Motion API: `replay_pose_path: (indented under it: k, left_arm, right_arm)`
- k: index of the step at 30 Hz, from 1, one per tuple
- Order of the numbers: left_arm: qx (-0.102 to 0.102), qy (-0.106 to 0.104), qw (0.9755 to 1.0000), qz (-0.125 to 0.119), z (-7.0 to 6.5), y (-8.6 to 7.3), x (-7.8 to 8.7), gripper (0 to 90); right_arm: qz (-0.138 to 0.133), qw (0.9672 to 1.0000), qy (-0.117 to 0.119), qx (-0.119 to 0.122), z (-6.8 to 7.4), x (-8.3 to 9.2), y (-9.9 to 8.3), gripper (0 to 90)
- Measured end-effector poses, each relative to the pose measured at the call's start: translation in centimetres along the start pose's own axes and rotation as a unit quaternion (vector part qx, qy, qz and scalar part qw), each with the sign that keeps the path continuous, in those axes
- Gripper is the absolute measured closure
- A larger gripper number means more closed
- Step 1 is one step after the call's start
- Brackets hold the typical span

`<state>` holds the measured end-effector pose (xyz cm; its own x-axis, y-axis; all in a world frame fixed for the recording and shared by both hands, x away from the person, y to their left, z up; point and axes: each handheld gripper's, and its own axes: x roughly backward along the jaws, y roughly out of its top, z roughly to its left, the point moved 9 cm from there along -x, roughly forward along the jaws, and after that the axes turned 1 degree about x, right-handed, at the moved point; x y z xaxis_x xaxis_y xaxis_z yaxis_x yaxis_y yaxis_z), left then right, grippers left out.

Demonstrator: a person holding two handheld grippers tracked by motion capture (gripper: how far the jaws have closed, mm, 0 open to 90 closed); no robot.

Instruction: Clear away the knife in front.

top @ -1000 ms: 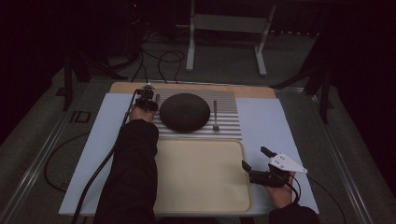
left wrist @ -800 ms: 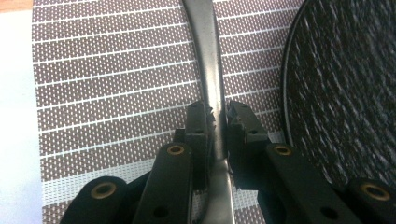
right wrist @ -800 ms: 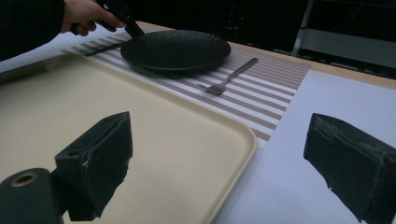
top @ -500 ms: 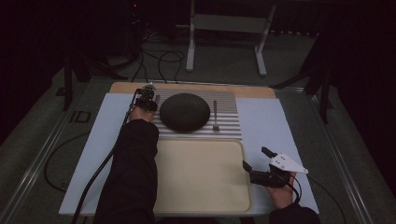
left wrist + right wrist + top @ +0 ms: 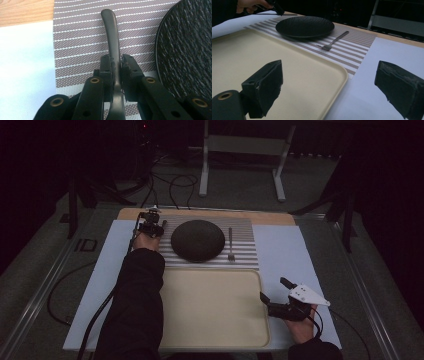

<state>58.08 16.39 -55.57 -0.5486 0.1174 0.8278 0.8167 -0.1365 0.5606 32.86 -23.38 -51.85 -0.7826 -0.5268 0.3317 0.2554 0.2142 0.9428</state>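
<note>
High view: the left tool (image 5: 150,226) sits at the far left corner of the striped placemat (image 5: 245,245), just left of the dark plate (image 5: 197,240). A slim dark utensil handle (image 5: 163,224) pokes out beside it, but it is too small here to read more. A fork (image 5: 230,245) lies on the mat on the plate's other side, well apart from this tool. The right tool (image 5: 281,300) rests at the right edge of the cream tray (image 5: 215,340), close to the person, far from the place setting.

Left gripper view: the left tool's jaws are clamped tight on the utensil handle (image 5: 111,35), the pads pressing its narrow middle. The handle's long axis runs straight ahead of the tool, along the line of the jaws, its rounded end pointing away over the mat; the working end is hidden below the jaws, so I cannot tell what kind of utensil it is. The plate (image 5: 187,50) lies just to the tool's right.

Right gripper view: the right tool (image 5: 329,87) stands wide open and holds nothing, with the tray's rim (image 5: 337,82) under it.

By my judgement the grasp is made, and the utensil seems low over the mat; whether it is being set down or picked up I cannot tell. The tray is bare, and plate and fork lie untouched.
</note>
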Motion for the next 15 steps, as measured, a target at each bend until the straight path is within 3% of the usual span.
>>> replay_pose_path:
  k: [15]
  left_arm:
    - [0.011, -0.002, 0.9996, -0.025, -0.5, 0.3, 2.3, 80.6]
  right_arm:
    - [-0.002, 1.0, -0.003, 0.001, -0.1, 0.1, 0.1, 8.4]
